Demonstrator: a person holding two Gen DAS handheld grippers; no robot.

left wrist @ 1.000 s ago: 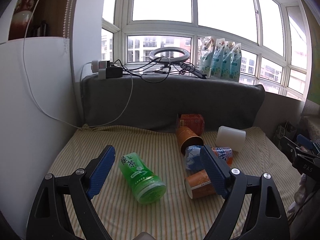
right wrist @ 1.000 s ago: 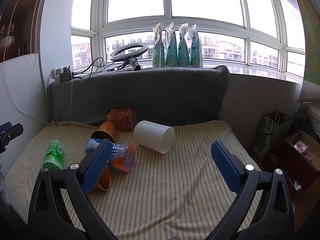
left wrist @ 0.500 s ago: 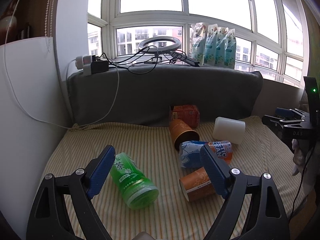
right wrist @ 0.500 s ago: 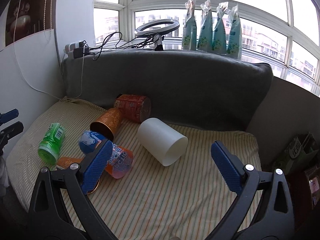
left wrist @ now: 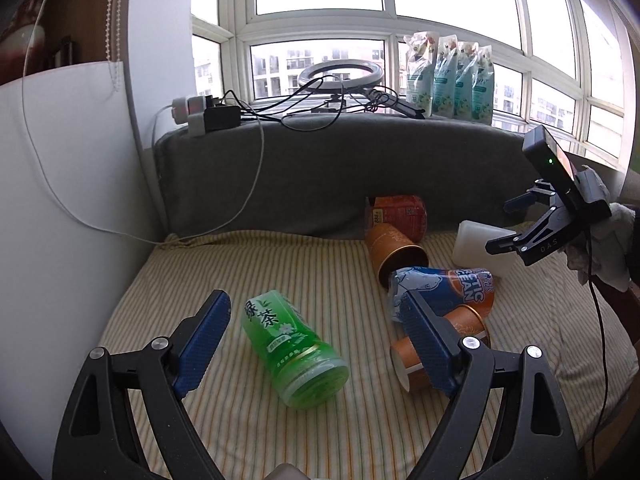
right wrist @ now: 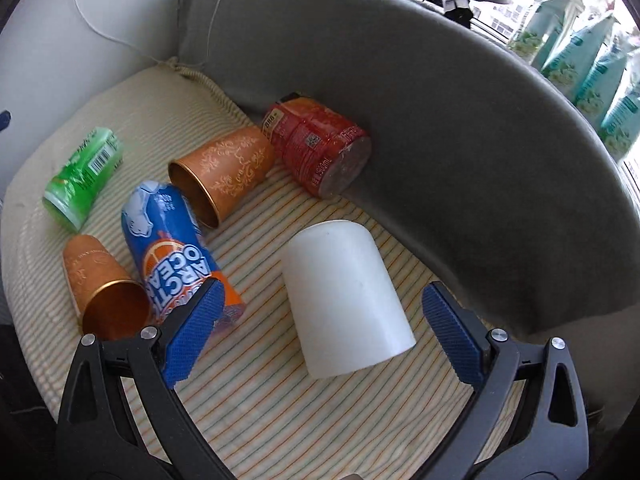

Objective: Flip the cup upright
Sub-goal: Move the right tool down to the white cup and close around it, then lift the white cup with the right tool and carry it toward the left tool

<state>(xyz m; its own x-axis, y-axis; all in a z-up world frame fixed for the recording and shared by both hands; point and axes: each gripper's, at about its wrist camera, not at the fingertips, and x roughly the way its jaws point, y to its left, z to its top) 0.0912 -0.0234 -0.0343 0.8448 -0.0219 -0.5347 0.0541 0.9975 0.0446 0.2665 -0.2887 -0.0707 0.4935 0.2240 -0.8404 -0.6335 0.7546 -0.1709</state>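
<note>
A white cup [right wrist: 344,296] lies on its side on the striped cushion [right wrist: 280,408], its wide end toward me. My right gripper [right wrist: 324,336] is open just above it, the cup between its blue fingers without touching. In the left wrist view the white cup [left wrist: 476,248] sits at the far right with the right gripper [left wrist: 520,228] over it. Two orange cups lie on their sides: one near the red bottle [right wrist: 224,172], one at the left front [right wrist: 100,292]. My left gripper [left wrist: 316,344] is open and empty, hovering over a green bottle [left wrist: 292,348].
A blue and orange Arctic Ocean bottle [right wrist: 172,256], a red bottle [right wrist: 320,144] and the green bottle [right wrist: 80,176] lie on the cushion. A grey backrest [right wrist: 460,128] curves behind. Cables, a ring light [left wrist: 340,76] and pouches [left wrist: 448,76] sit on the windowsill.
My right gripper has moved forward and tilted down, closing in on the white cup until it lies between the fingers. My left gripper has barely shifted.
</note>
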